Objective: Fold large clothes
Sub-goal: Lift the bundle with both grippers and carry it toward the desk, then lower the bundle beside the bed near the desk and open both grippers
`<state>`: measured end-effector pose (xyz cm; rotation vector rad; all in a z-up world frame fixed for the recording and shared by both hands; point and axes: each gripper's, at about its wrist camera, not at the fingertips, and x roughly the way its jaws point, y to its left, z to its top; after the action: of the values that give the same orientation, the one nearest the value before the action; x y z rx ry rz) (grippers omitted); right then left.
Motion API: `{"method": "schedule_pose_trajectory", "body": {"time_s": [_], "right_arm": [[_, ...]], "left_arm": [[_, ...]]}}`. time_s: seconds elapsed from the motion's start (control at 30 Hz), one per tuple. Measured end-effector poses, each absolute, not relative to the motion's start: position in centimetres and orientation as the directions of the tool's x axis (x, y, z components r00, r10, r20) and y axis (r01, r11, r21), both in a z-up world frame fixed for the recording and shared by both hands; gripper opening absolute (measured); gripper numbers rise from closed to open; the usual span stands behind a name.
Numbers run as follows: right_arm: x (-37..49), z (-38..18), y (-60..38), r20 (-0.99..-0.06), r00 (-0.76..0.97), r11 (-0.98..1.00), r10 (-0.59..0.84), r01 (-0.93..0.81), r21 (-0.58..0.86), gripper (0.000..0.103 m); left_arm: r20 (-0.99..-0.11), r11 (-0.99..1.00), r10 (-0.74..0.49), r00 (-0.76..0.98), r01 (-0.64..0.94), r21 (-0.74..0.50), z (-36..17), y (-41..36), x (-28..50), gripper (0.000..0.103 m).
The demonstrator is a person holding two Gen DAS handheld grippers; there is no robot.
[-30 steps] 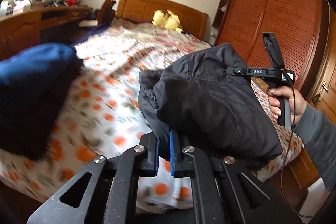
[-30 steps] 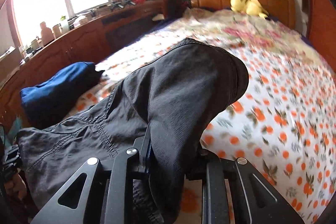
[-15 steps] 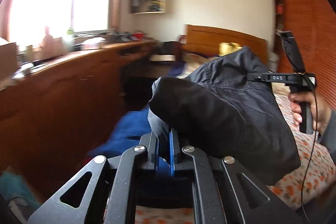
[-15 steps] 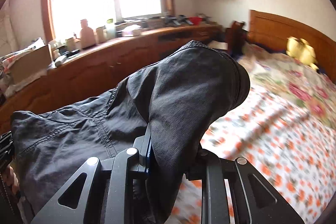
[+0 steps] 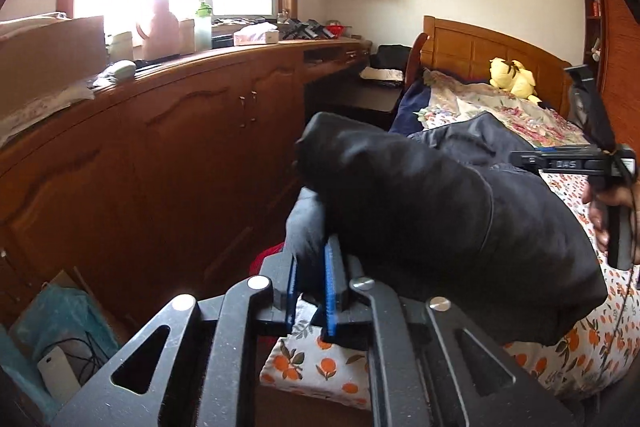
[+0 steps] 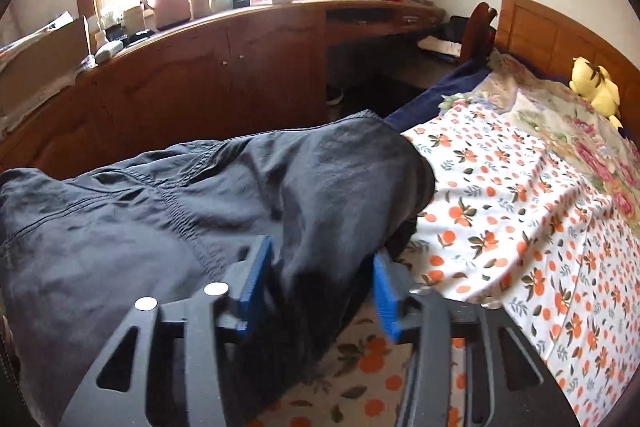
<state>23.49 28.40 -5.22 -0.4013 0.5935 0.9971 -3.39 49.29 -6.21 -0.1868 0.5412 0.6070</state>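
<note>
now, at nine o'clock the wooden cabinets [image 5: 168,167] run under the window. the left gripper [image 5: 311,283] at six o'clock has just been easing open, yet a fold of the dark garment [image 5: 432,227] sits between its pads. the garment bundle hangs over the bed's [image 6: 520,211] near edge. toward three o'clock the right gripper [image 6: 320,291] has just been opening; its pads stand apart, cloth loose between. risk, i'd judge: released unevenly, the folded bundle may slump open or slide off the bed edge.
</note>
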Motion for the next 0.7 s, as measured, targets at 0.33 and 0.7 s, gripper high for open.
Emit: {"method": "schedule_pose_trajectory", "body": {"time_s": [0.33, 0.7], "right_arm": [[18.5, -4.2, 25.2, -0.584, 0.336, 0.385, 0.739, -0.922, -0.044, 0.064], [19.0, -3.4, 16.6, -0.517, 0.358, 0.39, 0.777, -0.92, -0.05, 0.069]], "left_arm": [[-0.437, 0.825, 0.493, 0.752, -0.564, -0.038, -1.7, 46.6, -5.0, 0.087], [-0.413, 0.883, 0.419, 0.809, -0.468, -0.02, 0.7, 39.7, -1.6, 0.087]]}}
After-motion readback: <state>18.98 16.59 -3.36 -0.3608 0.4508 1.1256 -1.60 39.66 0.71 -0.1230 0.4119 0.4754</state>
